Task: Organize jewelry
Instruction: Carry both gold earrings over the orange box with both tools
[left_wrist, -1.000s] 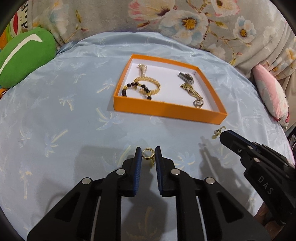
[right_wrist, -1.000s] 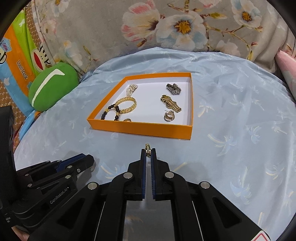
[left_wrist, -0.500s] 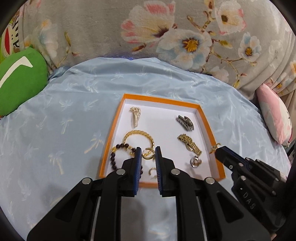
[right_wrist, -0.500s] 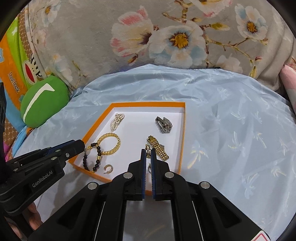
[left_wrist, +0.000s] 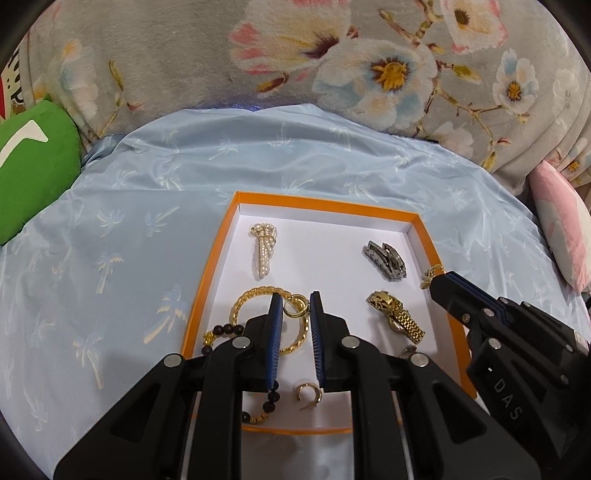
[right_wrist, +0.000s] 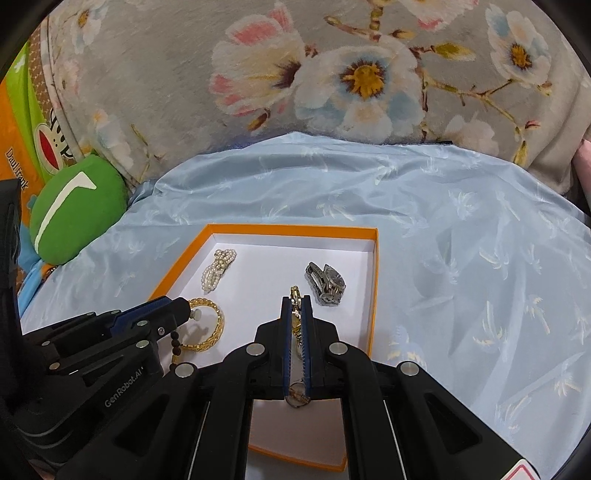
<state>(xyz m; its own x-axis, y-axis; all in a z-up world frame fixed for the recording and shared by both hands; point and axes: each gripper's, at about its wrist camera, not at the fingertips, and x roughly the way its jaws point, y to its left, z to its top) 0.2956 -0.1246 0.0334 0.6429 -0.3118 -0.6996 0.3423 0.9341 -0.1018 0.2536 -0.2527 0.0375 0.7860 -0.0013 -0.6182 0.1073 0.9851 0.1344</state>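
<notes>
An orange tray (left_wrist: 207, 273) (right_wrist: 373, 280) with a white floor lies on the blue cloth. It holds a pearl clip (left_wrist: 264, 249), a gold chain bracelet (left_wrist: 243, 306), a dark bead bracelet (left_wrist: 221, 330), a silver watch (left_wrist: 386, 254) (right_wrist: 327, 282), a gold watch (left_wrist: 397, 319) and a gold hoop earring (left_wrist: 308, 393). My left gripper (left_wrist: 294, 308) is shut on a gold hoop earring (left_wrist: 295, 305), held above the tray's left half. My right gripper (right_wrist: 296, 302) is shut on a gold earring (right_wrist: 294, 293) over the tray's right side; it also shows in the left wrist view (left_wrist: 430, 275).
A green cushion (left_wrist: 33, 173) (right_wrist: 74, 210) lies at the left. A floral grey blanket (left_wrist: 332, 66) rises behind the blue cloth (left_wrist: 110, 240). A pink pillow (left_wrist: 561, 229) sits at the right edge.
Both grippers have carried their earrings forward from the cloth in front of the tray to above its inside. Both stayed shut.
</notes>
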